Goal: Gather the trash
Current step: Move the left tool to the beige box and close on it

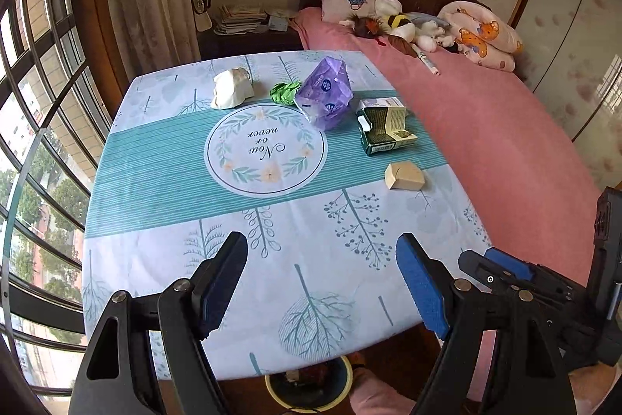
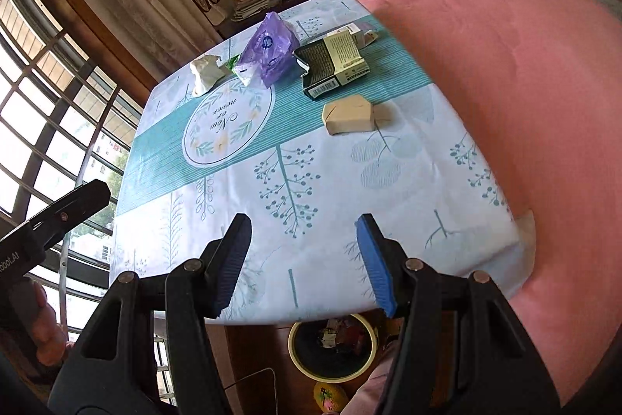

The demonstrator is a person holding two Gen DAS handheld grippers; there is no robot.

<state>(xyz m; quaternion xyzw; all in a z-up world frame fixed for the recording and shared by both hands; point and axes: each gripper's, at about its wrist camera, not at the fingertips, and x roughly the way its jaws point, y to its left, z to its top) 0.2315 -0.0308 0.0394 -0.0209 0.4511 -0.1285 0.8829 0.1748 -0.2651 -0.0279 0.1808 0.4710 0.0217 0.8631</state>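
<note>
Trash lies on the far half of the table (image 1: 163, 181): a crumpled white tissue (image 1: 232, 88) (image 2: 206, 72), a green paper wad (image 1: 285, 92), a purple plastic wrapper (image 1: 325, 94) (image 2: 268, 51), an opened green carton (image 1: 385, 131) (image 2: 334, 65) and a beige folded paper box (image 1: 404, 175) (image 2: 350, 113). My left gripper (image 1: 322, 282) hovers open over the near table edge, nothing between its fingers. My right gripper (image 2: 303, 259) is open too, above the near right part of the table, and its body (image 1: 544, 290) shows in the left wrist view.
A yellow-rimmed bin (image 2: 334, 347) (image 1: 307, 387) with scraps inside stands on the floor under the near table edge. A pink bed (image 2: 505, 45) with pillows and plush toys runs along the right. Barred windows (image 1: 35, 104) fill the left. A yellow ball (image 2: 330, 397) lies on the floor.
</note>
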